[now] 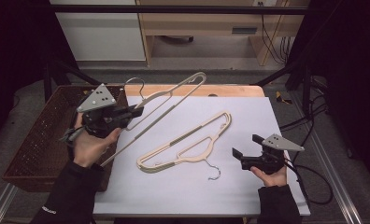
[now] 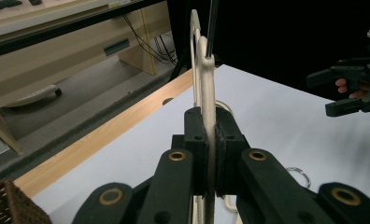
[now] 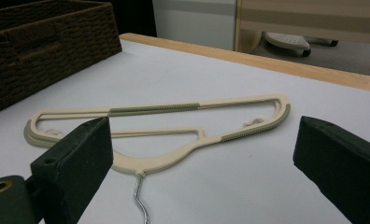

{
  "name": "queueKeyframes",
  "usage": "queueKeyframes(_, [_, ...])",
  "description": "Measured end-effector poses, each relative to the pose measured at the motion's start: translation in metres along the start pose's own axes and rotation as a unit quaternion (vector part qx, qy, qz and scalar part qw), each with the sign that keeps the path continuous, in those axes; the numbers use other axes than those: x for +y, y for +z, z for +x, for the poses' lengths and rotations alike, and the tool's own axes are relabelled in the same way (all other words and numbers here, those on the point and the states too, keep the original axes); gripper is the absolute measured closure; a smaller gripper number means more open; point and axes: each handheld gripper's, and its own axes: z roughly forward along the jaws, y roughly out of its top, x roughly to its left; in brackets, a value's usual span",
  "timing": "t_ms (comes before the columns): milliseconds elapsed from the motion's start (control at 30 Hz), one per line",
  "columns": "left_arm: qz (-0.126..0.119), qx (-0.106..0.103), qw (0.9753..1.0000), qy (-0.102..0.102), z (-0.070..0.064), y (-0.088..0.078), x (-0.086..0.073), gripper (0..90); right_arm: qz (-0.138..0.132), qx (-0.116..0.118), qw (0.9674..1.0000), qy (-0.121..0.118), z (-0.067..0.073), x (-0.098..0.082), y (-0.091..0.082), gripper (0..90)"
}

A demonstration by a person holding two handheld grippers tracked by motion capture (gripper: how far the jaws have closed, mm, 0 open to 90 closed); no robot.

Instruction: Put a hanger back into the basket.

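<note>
Cream hanger point(image 1: 167, 100) is hanging clamped in the left claw point(image 1: 135, 112) near the wicker basket point(image 1: 43, 135); second hanger point(image 1: 188, 144) is waiting on the counter point(image 1: 248, 116), right claw point(image 1: 246, 147) gaping wide.

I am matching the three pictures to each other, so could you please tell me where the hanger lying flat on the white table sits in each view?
High view: the flat hanger lies centre, hook toward the right gripper.
Left gripper view: I can make out its hook ring at lower right, beside the black fingers.
Right gripper view: it spans the middle, hook pointing down.
Shared landmark: the wicker basket.
</note>
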Motion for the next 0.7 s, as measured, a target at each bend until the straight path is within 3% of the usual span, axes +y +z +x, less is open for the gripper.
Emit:
queueKeyframes(433, [0.02, 0.054, 0.9983, -0.003, 0.051, -0.031, -0.011, 85.8, 0.004, 0.002, 1.0, -0.002, 0.0, -0.001, 0.001, 5.0])
queueKeyframes(700, [0.027, 0.084, 0.9961, -0.002, 0.088, -0.052, -0.031, 85.7, 0.006, 0.001, 1.0, -0.002, 0.001, -0.001, 0.002, 4.9])
